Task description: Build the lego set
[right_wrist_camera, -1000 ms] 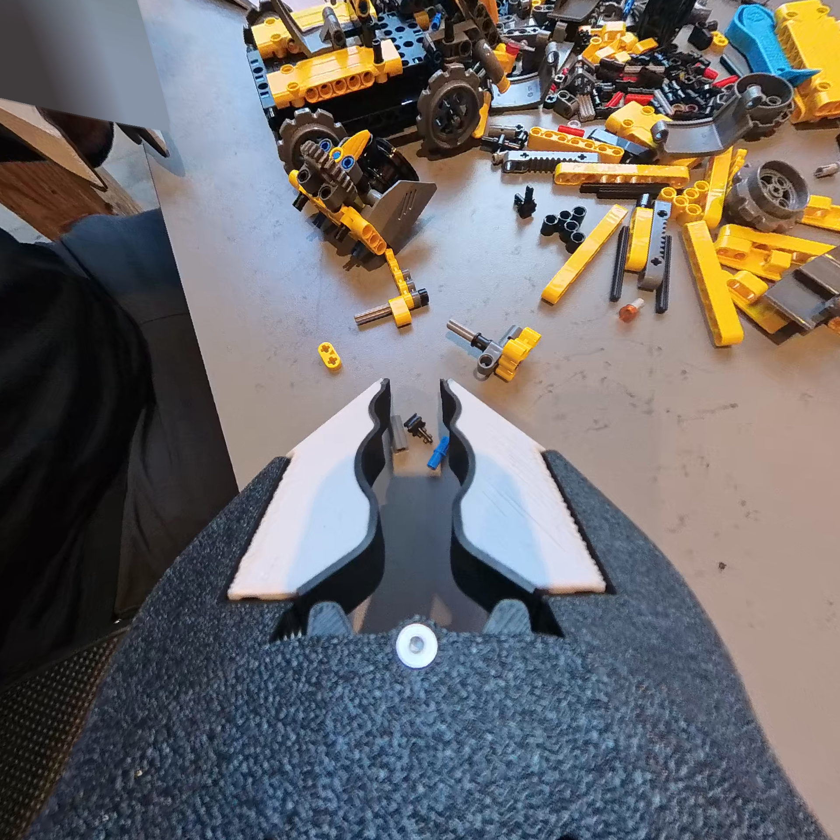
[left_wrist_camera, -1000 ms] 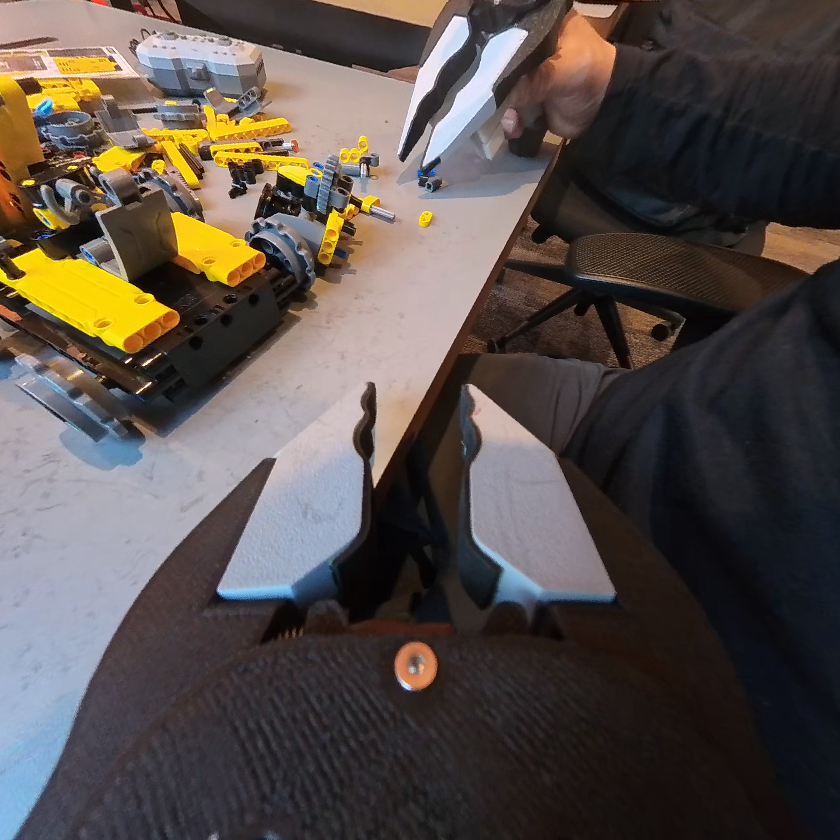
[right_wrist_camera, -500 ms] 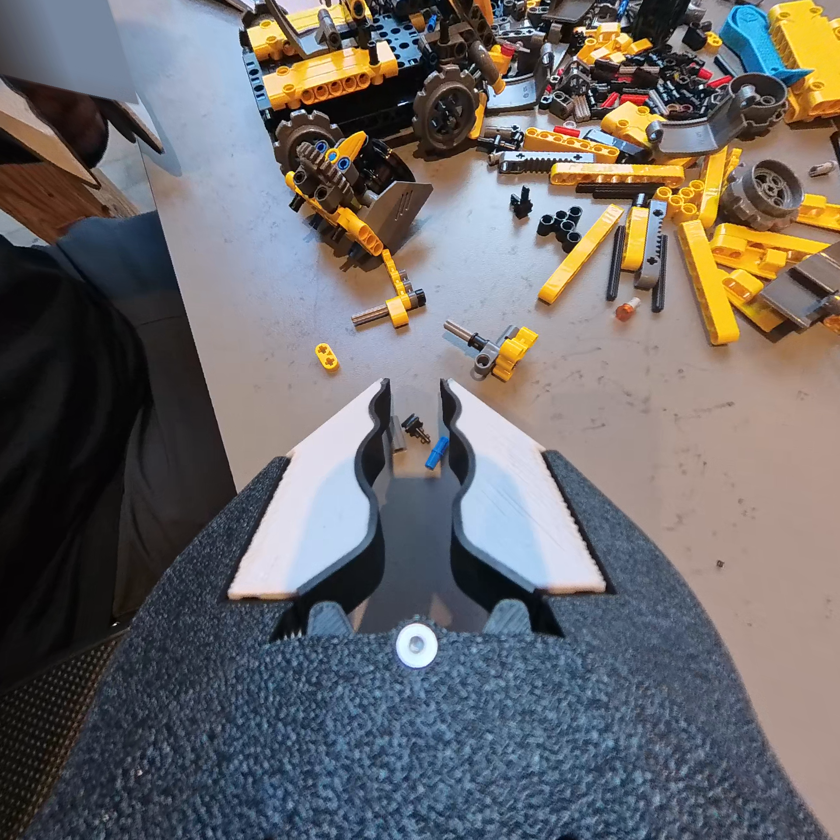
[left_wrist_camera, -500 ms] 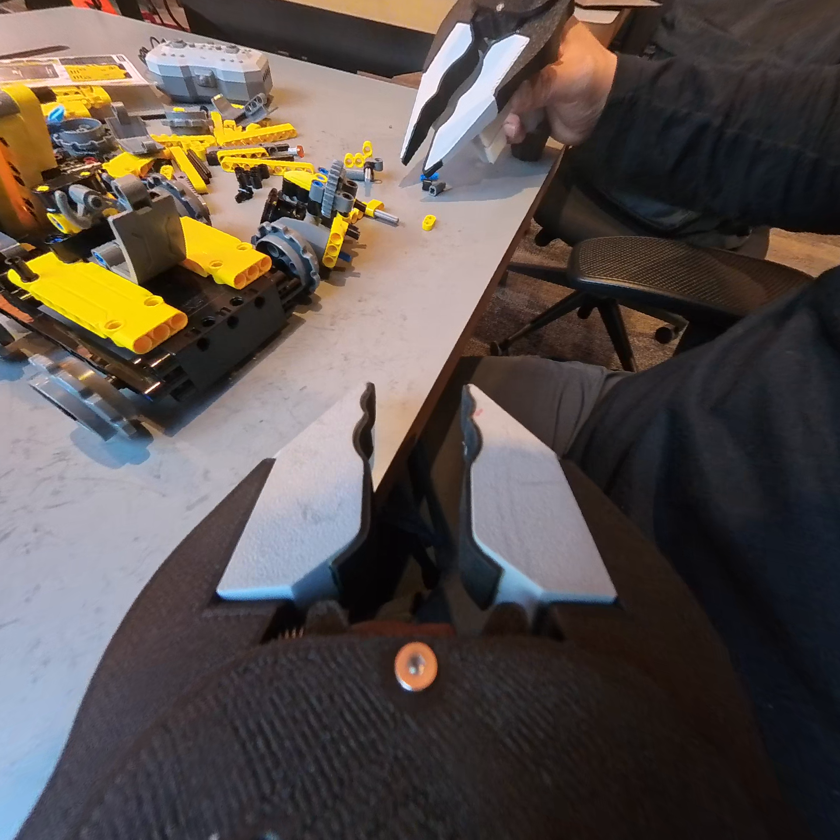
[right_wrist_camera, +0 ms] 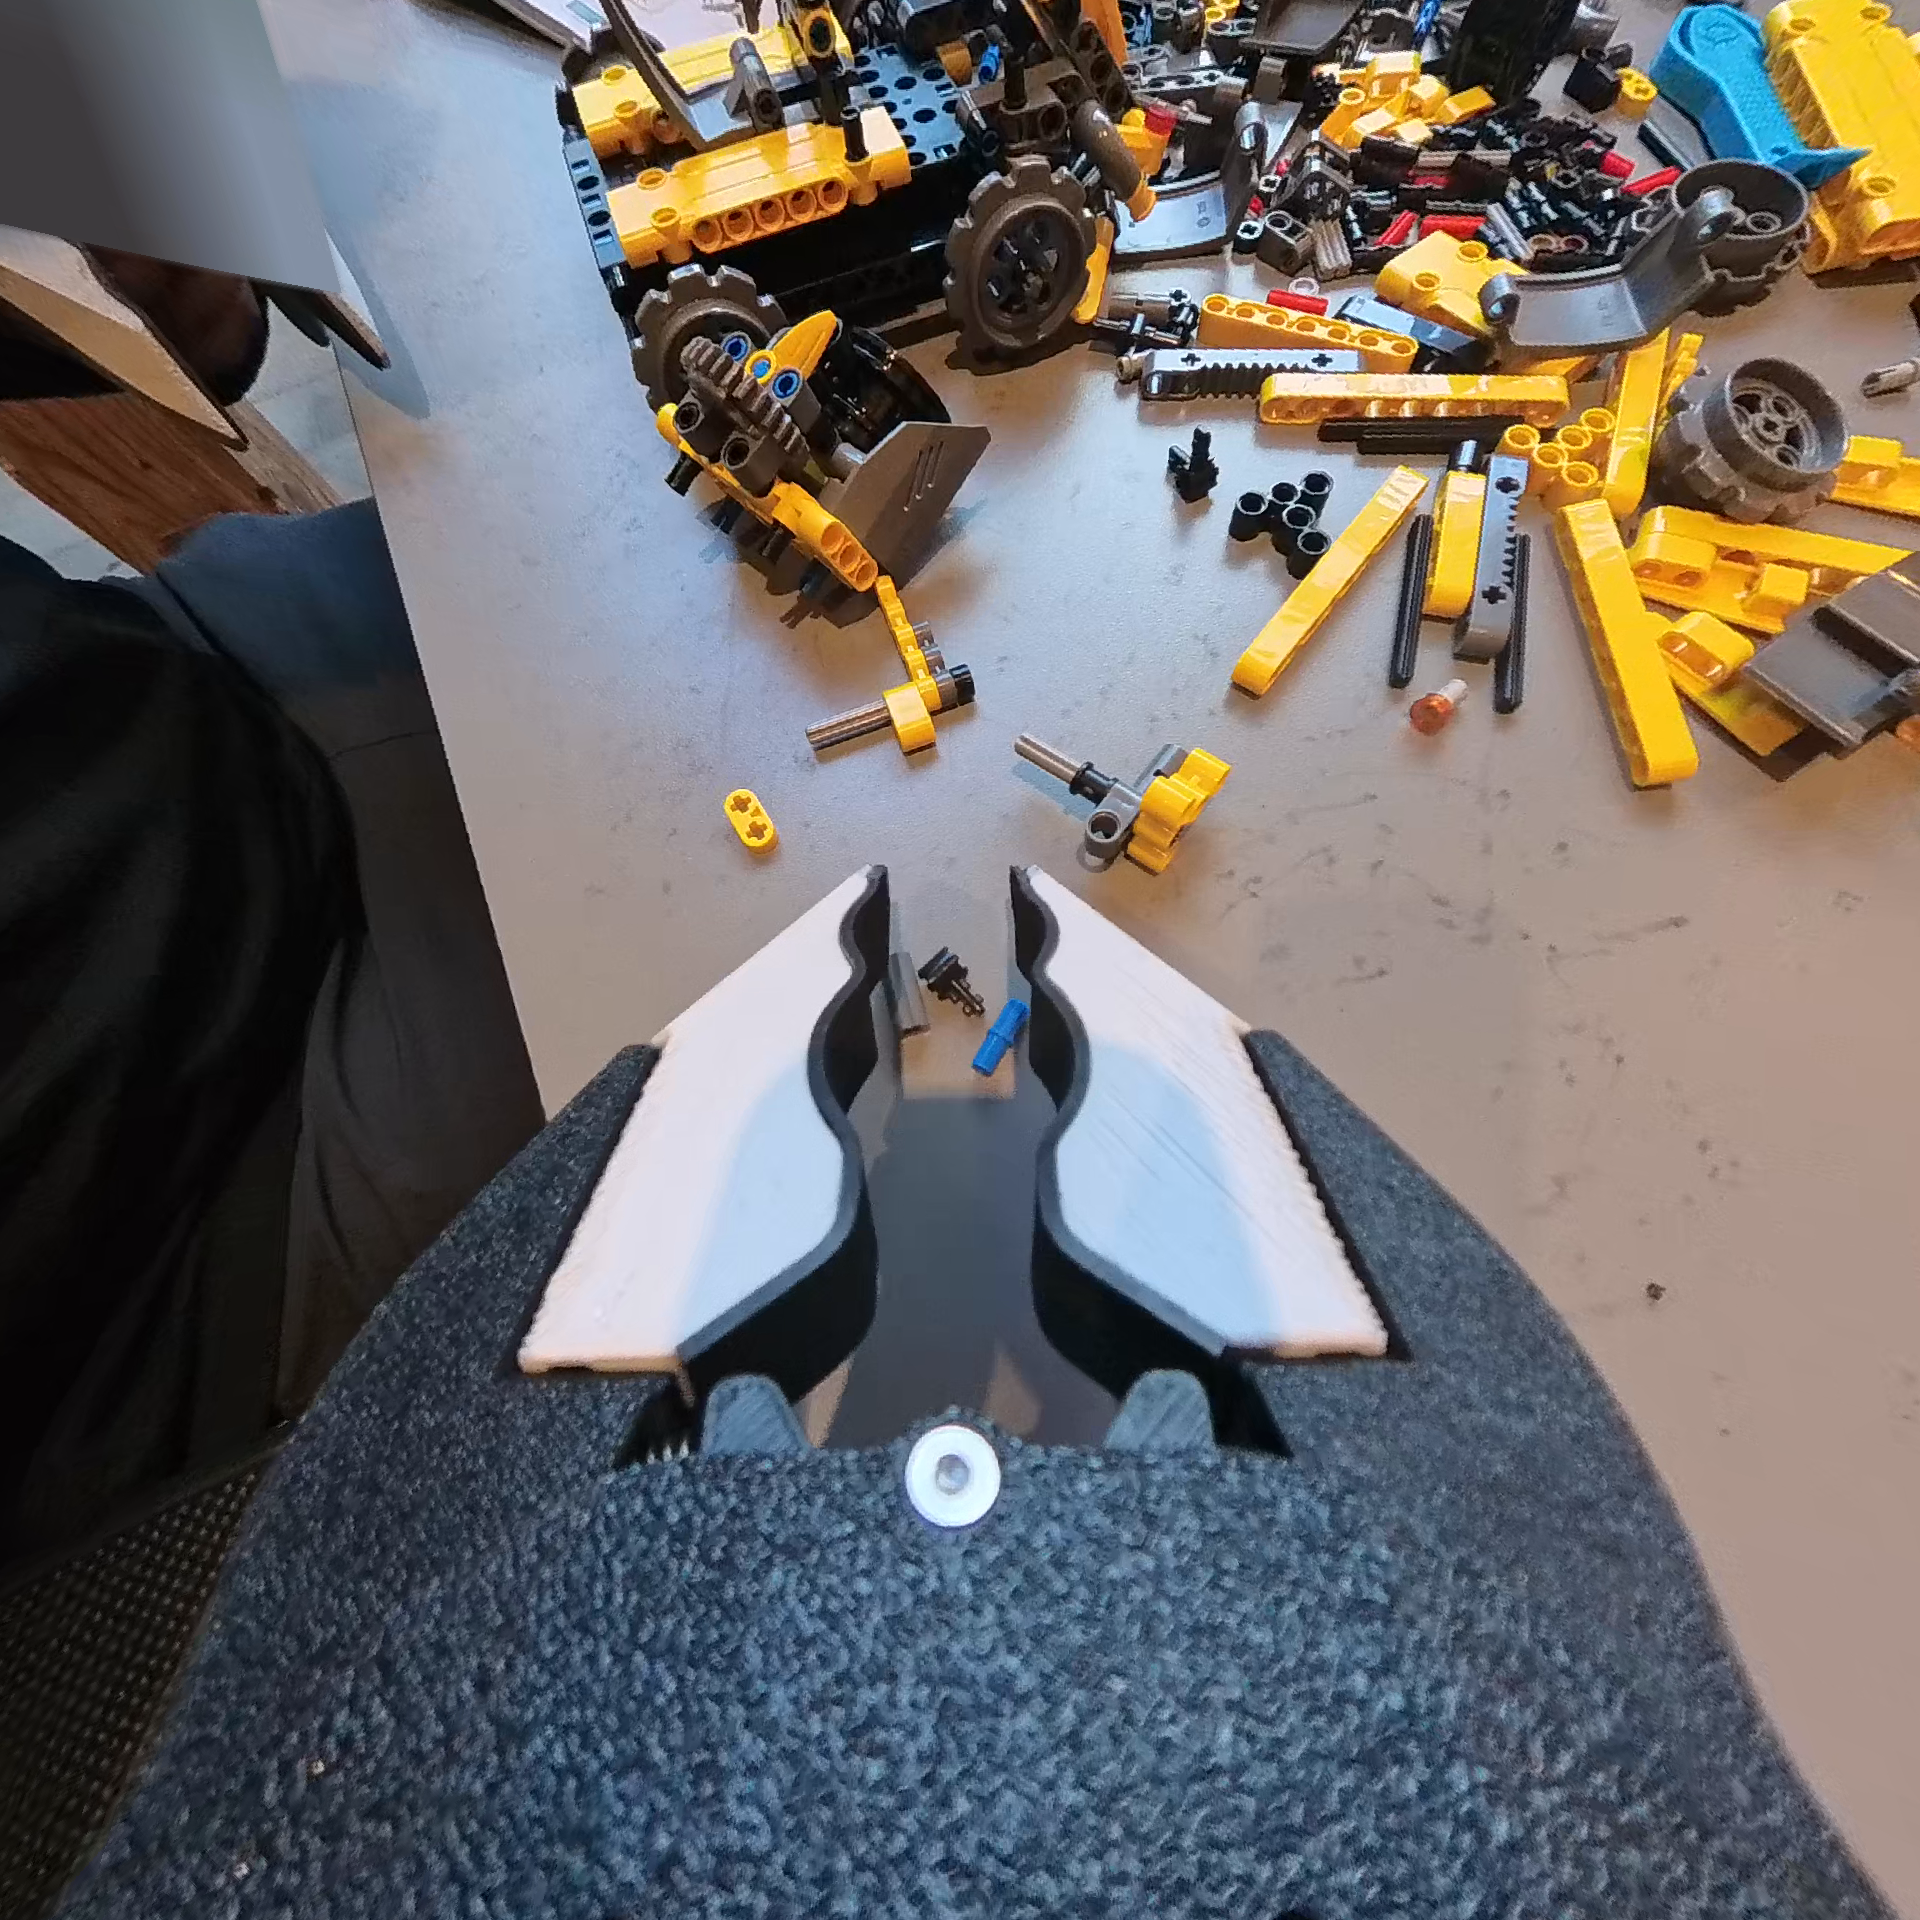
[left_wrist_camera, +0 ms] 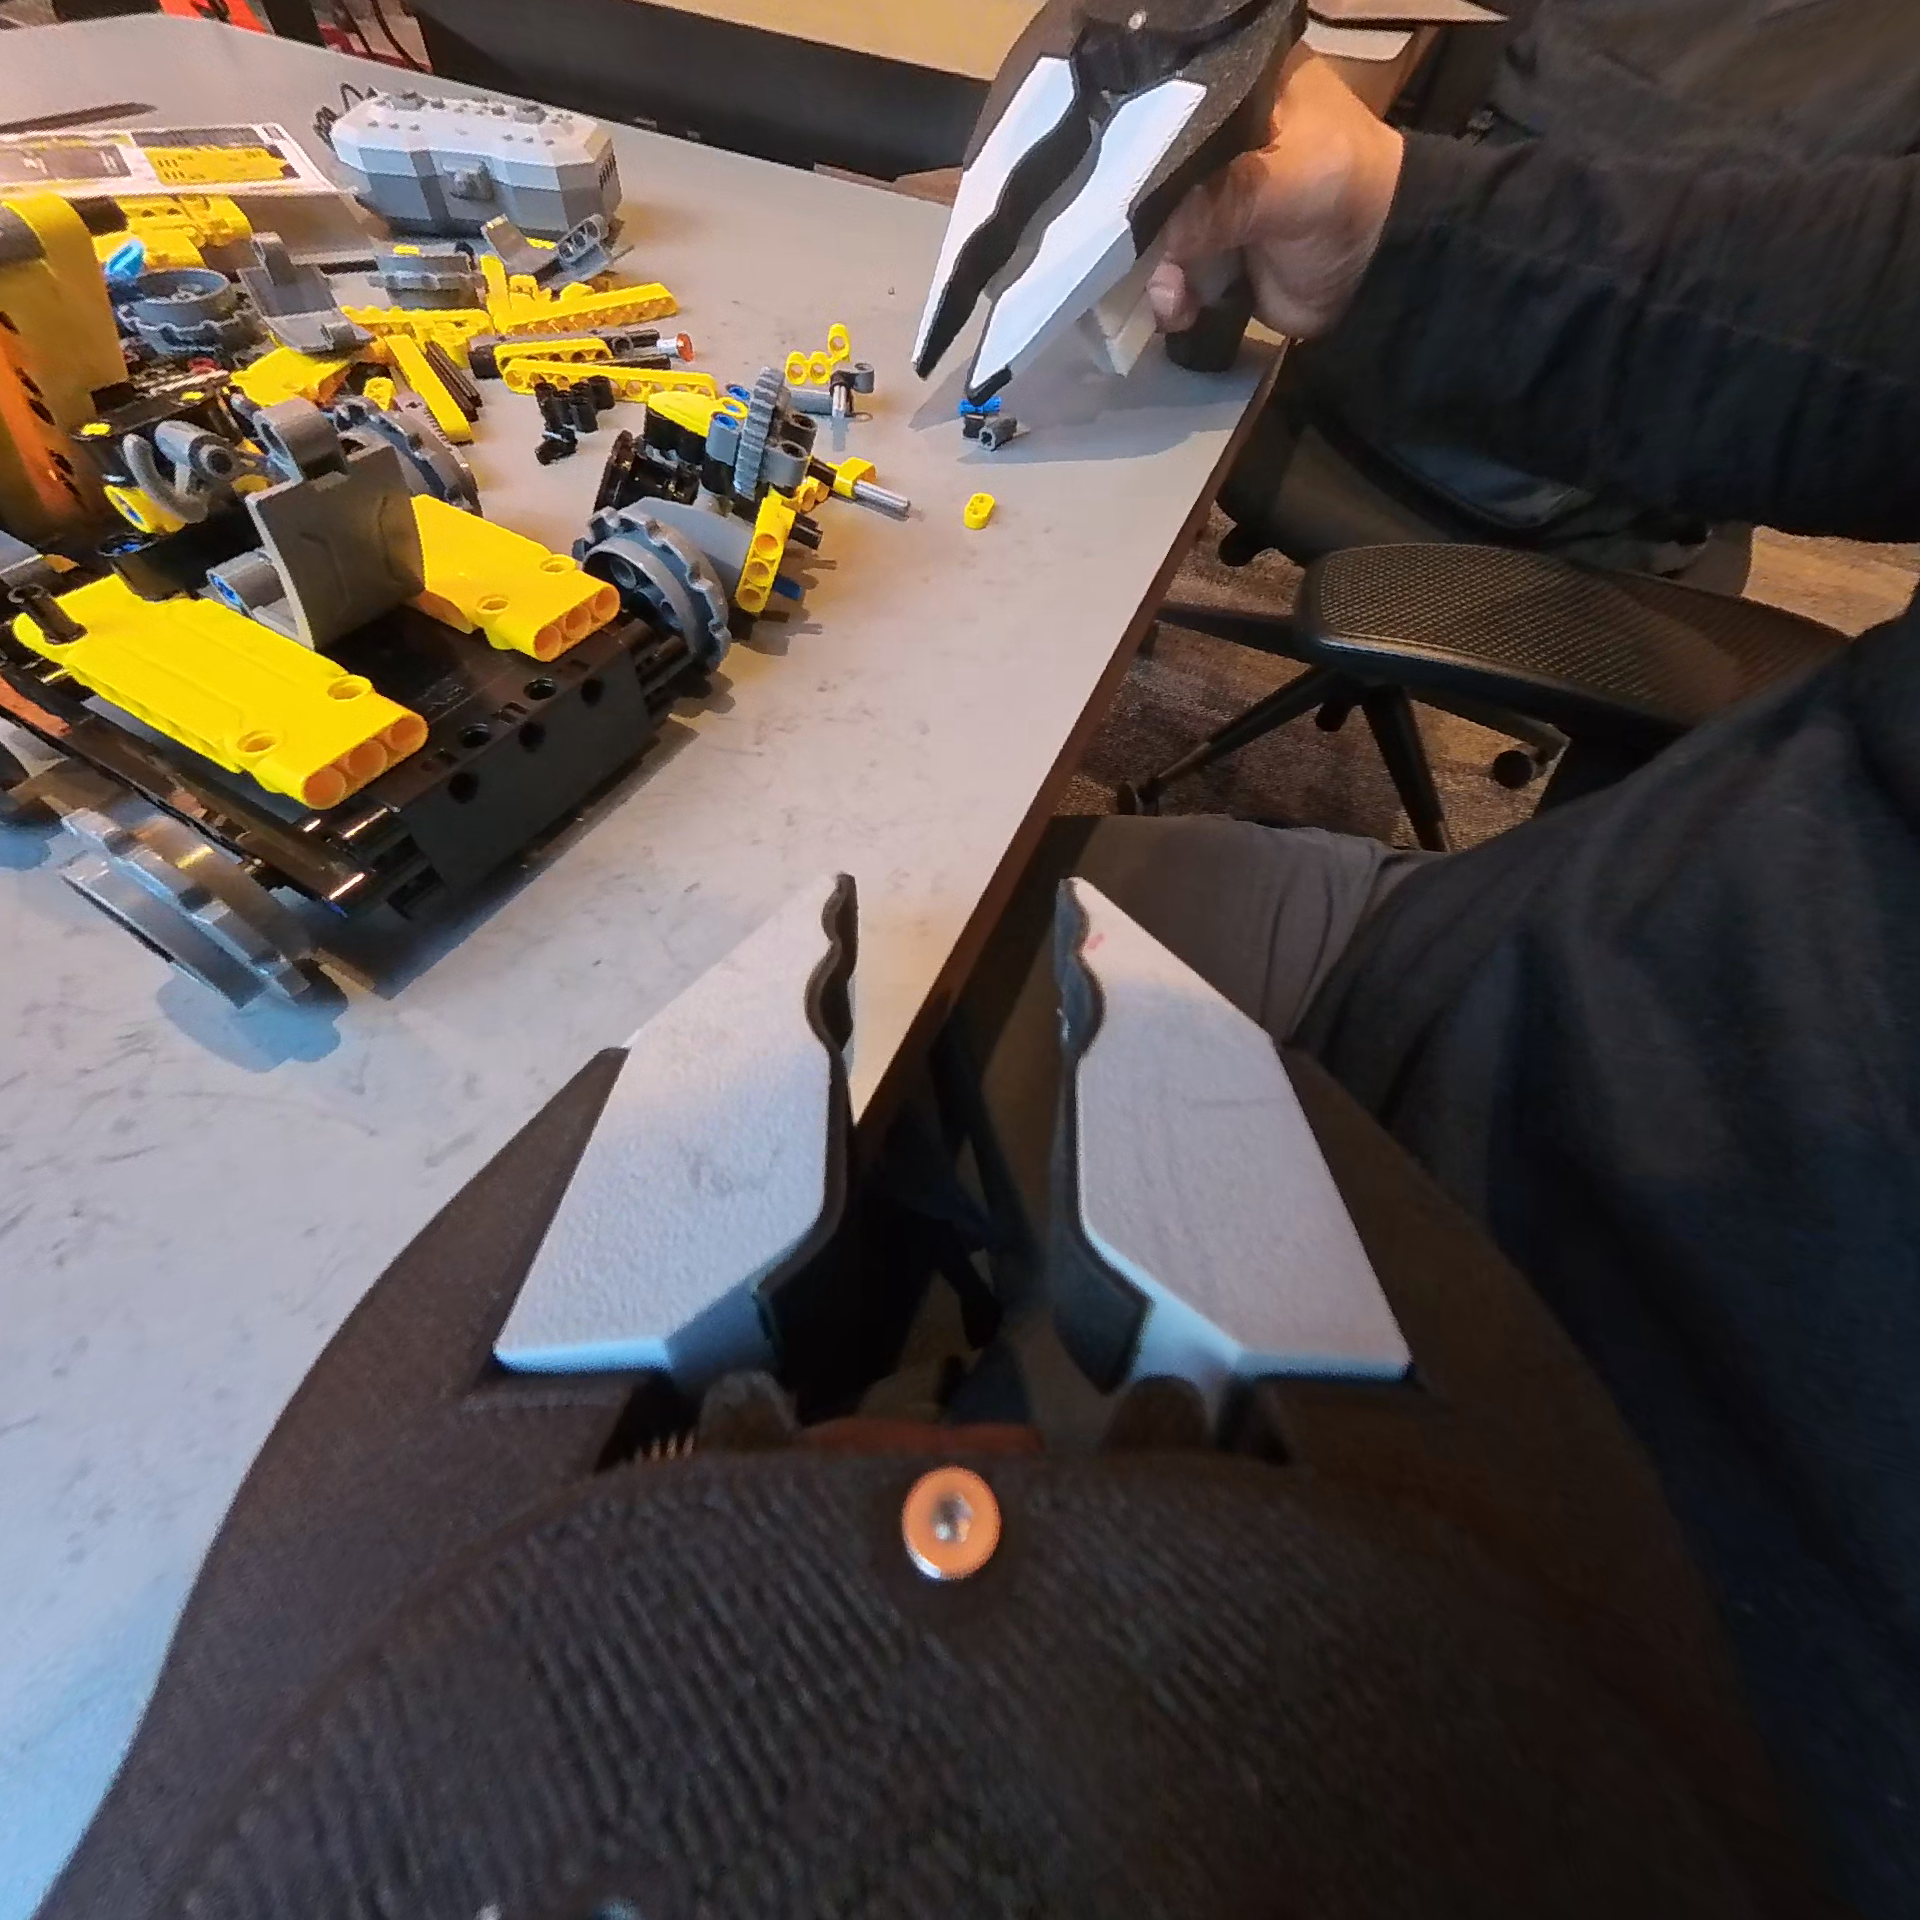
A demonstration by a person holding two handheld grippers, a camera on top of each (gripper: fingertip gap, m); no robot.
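My right gripper [right_wrist_camera: 951, 883] is open, tips just above the grey table [right_wrist_camera: 1351, 1039] near its front edge. On the table between its fingers lie a small grey piece [right_wrist_camera: 907, 992], a black pin [right_wrist_camera: 954, 980] and a blue pin [right_wrist_camera: 1000, 1036]; none is gripped. The left wrist view shows this gripper [left_wrist_camera: 951, 366] held by a hand, over the blue pin [left_wrist_camera: 980, 403]. My left gripper [left_wrist_camera: 956, 904] is open and empty, straddling the table's edge [left_wrist_camera: 1039, 810] beside a person's lap. A small yellow link [right_wrist_camera: 750, 819] and a yellow-grey axle piece [right_wrist_camera: 1132, 795] lie just ahead of the right gripper.
A black and yellow brick vehicle chassis [left_wrist_camera: 312, 707] stands left of my left gripper, with a gear assembly [right_wrist_camera: 790, 447] next to it. Many loose yellow beams [right_wrist_camera: 1330, 577], wheels and black pins cover the far right. A grey battery box [left_wrist_camera: 478, 156] and an office chair [left_wrist_camera: 1507, 634] are in view. Spacing between my two grippers at the tips: around 20 centimeters. The small yellow link [right_wrist_camera: 750, 819] is closer to my right gripper, around 4 centimeters from its tips; the left tips are 15 centimeters off. Look for it in the left wrist view [left_wrist_camera: 976, 512] too.
The left wrist view has shifted very slightly. Both grippers stay open where they were, and no part has moved.
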